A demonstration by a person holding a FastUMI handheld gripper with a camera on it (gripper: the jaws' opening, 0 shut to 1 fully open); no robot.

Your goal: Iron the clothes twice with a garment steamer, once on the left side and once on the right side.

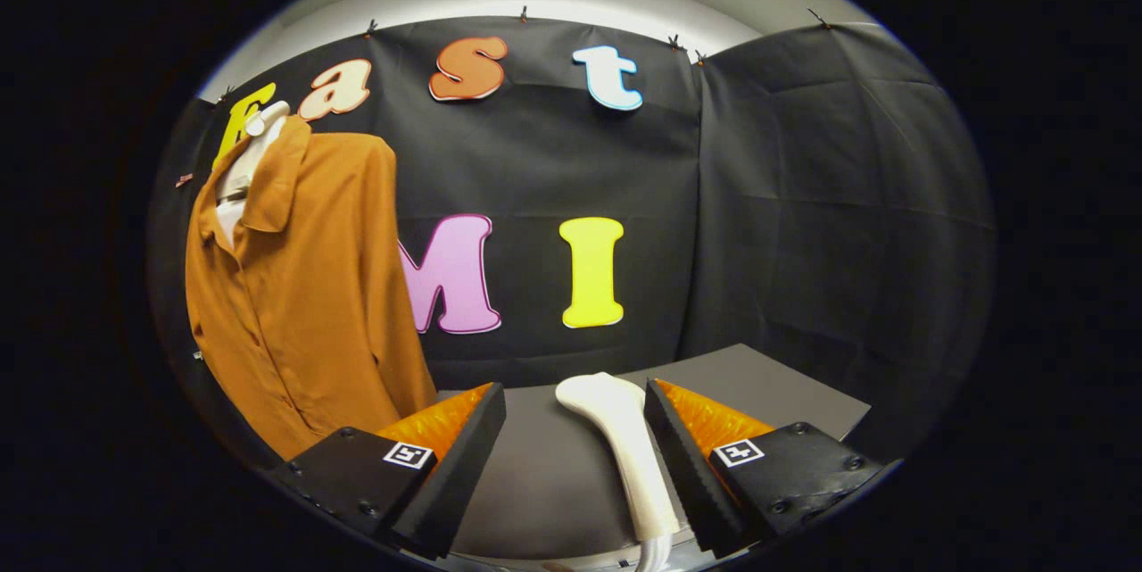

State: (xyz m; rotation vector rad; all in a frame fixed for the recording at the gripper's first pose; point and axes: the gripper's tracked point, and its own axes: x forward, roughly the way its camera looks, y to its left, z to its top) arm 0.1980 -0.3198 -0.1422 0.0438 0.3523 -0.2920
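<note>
We see gripper [575, 443] fingers spread wide; white plastic garment steamer [624, 447] lies lengthwise between them, hugging the right finger, head pointing away. Rust-orange collared shirt [299, 286] hangs upper left of frame

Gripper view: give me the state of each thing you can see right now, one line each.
gripper: open, fingers spread apart, nothing pressed between them.
garment steamer: lying on the table between the fingers, close beside one finger, not gripped.
orange shirt: hanging upright on a white form, beyond the fingers.
table: bears the steamer.
</note>
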